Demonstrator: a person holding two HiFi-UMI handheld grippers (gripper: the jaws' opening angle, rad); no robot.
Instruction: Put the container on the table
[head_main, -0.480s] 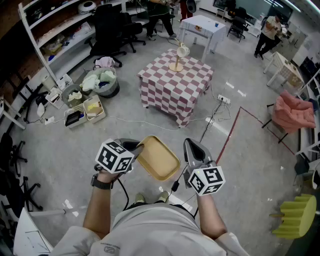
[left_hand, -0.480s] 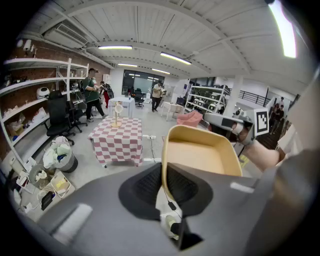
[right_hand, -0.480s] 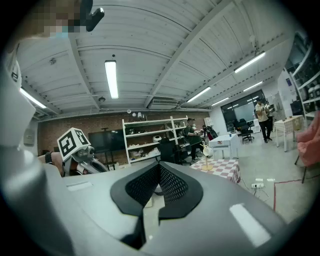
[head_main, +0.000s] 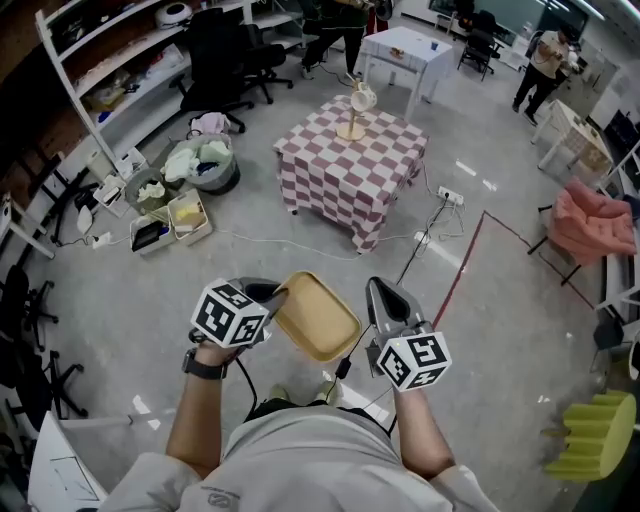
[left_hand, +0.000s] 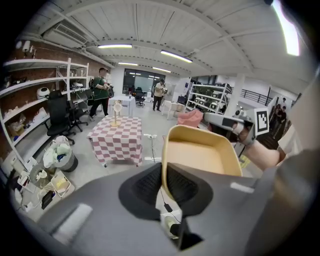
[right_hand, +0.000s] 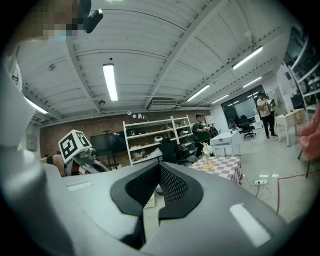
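A shallow tan container (head_main: 318, 318) hangs in the air in front of the person, tilted. My left gripper (head_main: 283, 293) is shut on its near left rim. In the left gripper view the container (left_hand: 200, 155) rises to the right of the left gripper (left_hand: 164, 172), its wall pinched between the pads. My right gripper (head_main: 378, 290) floats just right of the container, shut with nothing in it. Its jaws meet in the right gripper view (right_hand: 159, 172). The table (head_main: 350, 165) with a red-and-white checked cloth stands some way ahead on the grey floor.
A wooden stand with a cup (head_main: 355, 110) sits on the table's far side. Bins and boxes (head_main: 185, 185) lie to the left by the shelves. A cable and power strip (head_main: 440, 205) run right of the table. A white table (head_main: 405, 50) and people stand beyond.
Both grippers and the container keep the same pose. The view has shifted only slightly, and people at the back have moved a little.
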